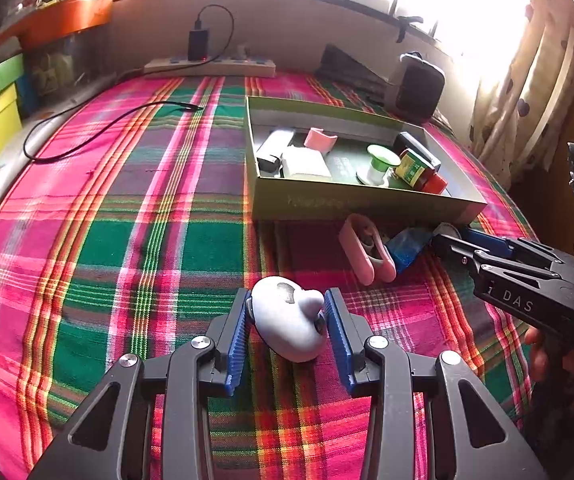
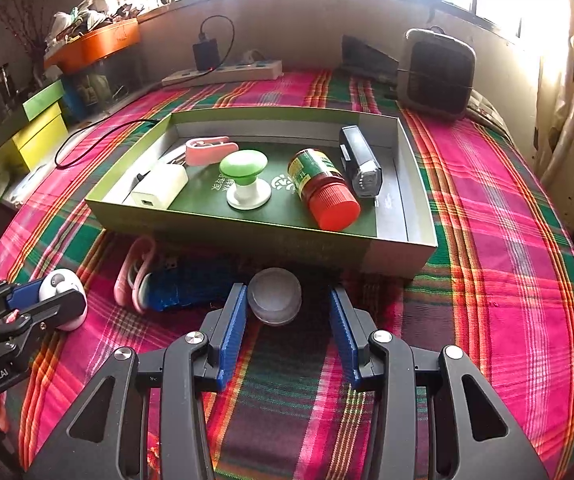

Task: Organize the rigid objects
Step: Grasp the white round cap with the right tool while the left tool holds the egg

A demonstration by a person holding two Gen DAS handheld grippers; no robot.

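The green box (image 2: 223, 236) sits on the plaid cloth (image 1: 127, 240) as the collecting place, and it already holds a white charger (image 2: 161, 186), a pink clip (image 2: 211, 148), a green-topped knob (image 2: 245, 178), a red-capped bottle (image 2: 321, 188) lying on its side and a black rectangular device (image 2: 361, 164); these lie loosely apart, which suggests they were simply dropped in rather than arranged. Whether the cloth covers a bed or a table cannot be told. Three loose things remain outside, just beside the box's near wall: a pink holder (image 1: 365, 248), a blue item (image 1: 405, 248) touching it, and a small round clear-lidded container (image 2: 274, 296). The left tool (image 1: 287, 320) brackets a white rounded toy (image 1: 289, 322), its blue pads (image 1: 239, 332) close on either side; the left pad seems to touch, while a thin gap may remain on the right, so the grip looks about to close rather than firm. The right tool (image 2: 287, 320) stands wide apart, its left pad touching or just beside the round container and its right pad well clear, probably lined up to take it next. Both tools point toward the box, the likely destination for these last pieces.
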